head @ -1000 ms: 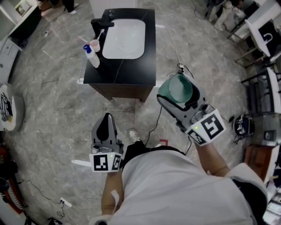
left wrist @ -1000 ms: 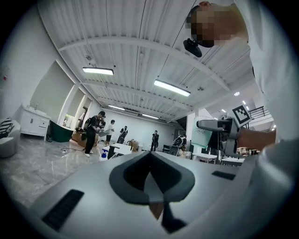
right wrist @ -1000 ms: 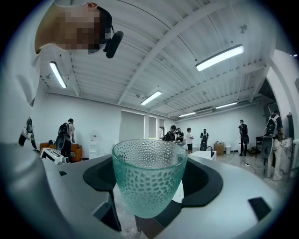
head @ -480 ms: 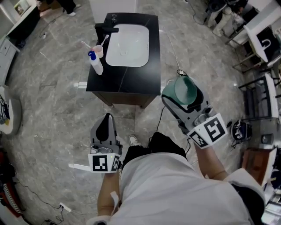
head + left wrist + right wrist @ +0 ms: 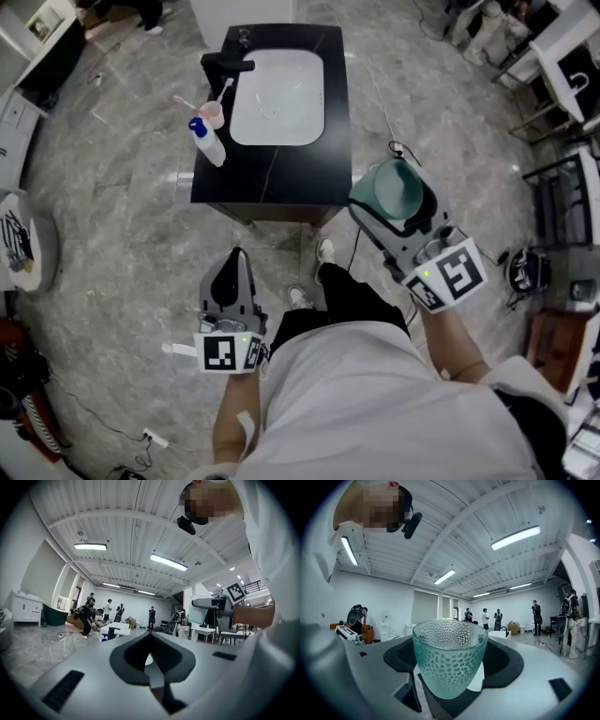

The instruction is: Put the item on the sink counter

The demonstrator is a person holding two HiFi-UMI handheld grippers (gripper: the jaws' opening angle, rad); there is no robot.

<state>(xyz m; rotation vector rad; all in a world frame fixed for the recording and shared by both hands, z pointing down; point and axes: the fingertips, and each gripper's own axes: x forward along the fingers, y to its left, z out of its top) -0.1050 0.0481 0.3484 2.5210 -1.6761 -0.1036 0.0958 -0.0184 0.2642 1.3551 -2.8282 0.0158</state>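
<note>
Here, a dimpled translucent green cup (image 5: 449,660) in the right gripper (image 5: 392,190).

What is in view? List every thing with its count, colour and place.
sink counter: one, black, standing on the grey floor ahead of the person
basin: one, white, set into the counter top
tap: one, black, at the basin's left
pink cup: one, pink, on the counter left of the basin
bottle: one, white with a blue cap, on the counter's left edge, next to the pink cup
glass cup: one, green and dimpled, between the right gripper's jaws
left gripper: one, grey, jaws together, empty
right gripper: one, grey, shut on the glass cup
</note>
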